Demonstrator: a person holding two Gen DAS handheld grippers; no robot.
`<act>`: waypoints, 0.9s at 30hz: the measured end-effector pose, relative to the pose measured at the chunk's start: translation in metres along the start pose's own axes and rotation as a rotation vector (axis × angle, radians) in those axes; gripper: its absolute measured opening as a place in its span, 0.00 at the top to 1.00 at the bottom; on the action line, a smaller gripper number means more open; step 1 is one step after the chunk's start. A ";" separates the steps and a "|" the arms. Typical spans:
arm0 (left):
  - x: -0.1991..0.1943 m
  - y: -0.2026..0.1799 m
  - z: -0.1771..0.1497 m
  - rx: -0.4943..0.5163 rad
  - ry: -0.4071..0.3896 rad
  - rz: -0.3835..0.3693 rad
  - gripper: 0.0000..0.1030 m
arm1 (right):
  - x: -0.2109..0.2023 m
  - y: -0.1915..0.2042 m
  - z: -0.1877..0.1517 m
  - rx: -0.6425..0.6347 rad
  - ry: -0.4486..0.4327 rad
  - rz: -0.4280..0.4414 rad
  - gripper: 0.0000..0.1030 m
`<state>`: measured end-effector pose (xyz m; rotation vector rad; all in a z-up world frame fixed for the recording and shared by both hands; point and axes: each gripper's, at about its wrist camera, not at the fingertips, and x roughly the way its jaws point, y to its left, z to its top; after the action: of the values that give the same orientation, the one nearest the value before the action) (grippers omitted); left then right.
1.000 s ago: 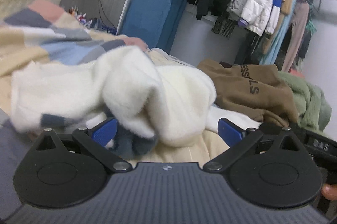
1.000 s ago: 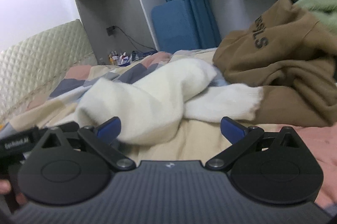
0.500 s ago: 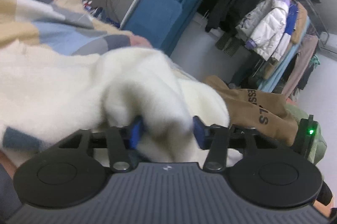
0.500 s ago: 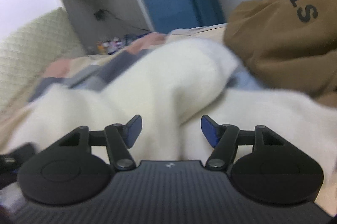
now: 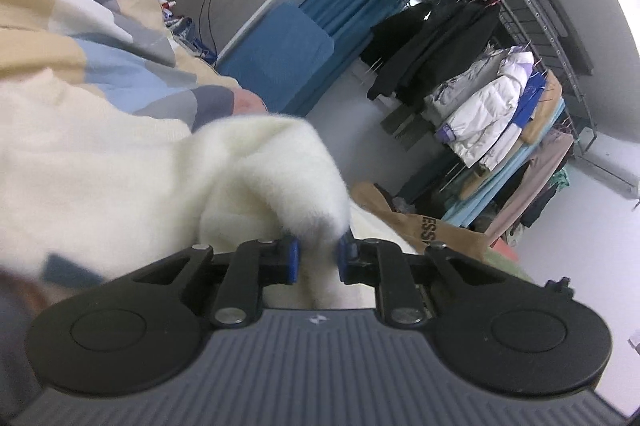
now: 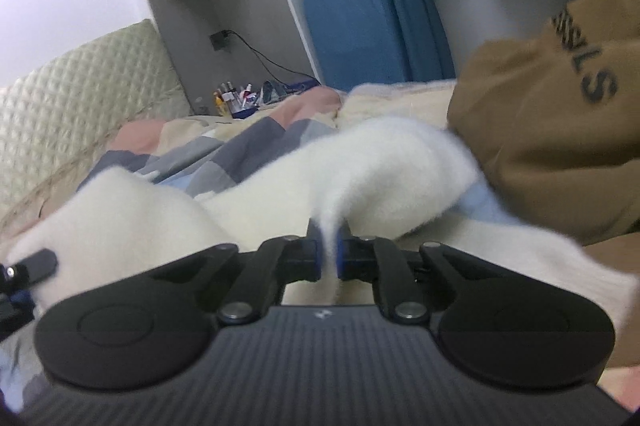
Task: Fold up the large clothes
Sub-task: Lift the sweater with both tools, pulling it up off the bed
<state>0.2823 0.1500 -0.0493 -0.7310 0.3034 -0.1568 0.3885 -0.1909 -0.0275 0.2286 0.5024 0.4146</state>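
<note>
A fluffy cream sweater (image 5: 120,166) with a grey-blue patch lies bunched on the bed and also fills the middle of the right wrist view (image 6: 360,170). My left gripper (image 5: 318,258) is shut on a thick fold of it, lifted toward the camera. My right gripper (image 6: 329,250) is shut on a thin fold of the same sweater. A cuffed cream sleeve (image 6: 580,274) trails to the right. The left gripper's body shows at the left edge of the right wrist view (image 6: 28,266).
A brown hoodie with black lettering (image 6: 560,130) lies heaped right of the sweater, also in the left wrist view (image 5: 432,230). The bed has a checked quilt (image 5: 100,26) and padded headboard (image 6: 80,90). A clothes rack (image 5: 500,114) and blue chair (image 6: 352,30) stand beyond.
Both grippers went from wide open to shut on folds of the cream sweater. The left gripper has tilted and lifted its fold; both moved in closer to the sweater.
</note>
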 end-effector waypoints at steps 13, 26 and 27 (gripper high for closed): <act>-0.190 -0.078 -0.013 0.167 -0.051 -0.123 0.82 | -0.199 0.041 0.009 -0.054 -0.125 0.132 0.91; -0.228 -0.073 -0.057 0.184 0.169 -0.048 0.81 | -0.242 0.036 -0.075 -0.002 0.021 0.170 0.91; -0.221 -0.071 -0.059 0.189 0.203 -0.030 0.81 | -0.231 0.033 -0.078 0.024 0.046 0.162 0.91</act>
<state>0.0521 0.1146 0.0051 -0.5331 0.4647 -0.2856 0.1547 -0.2541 0.0129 0.2844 0.5366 0.5732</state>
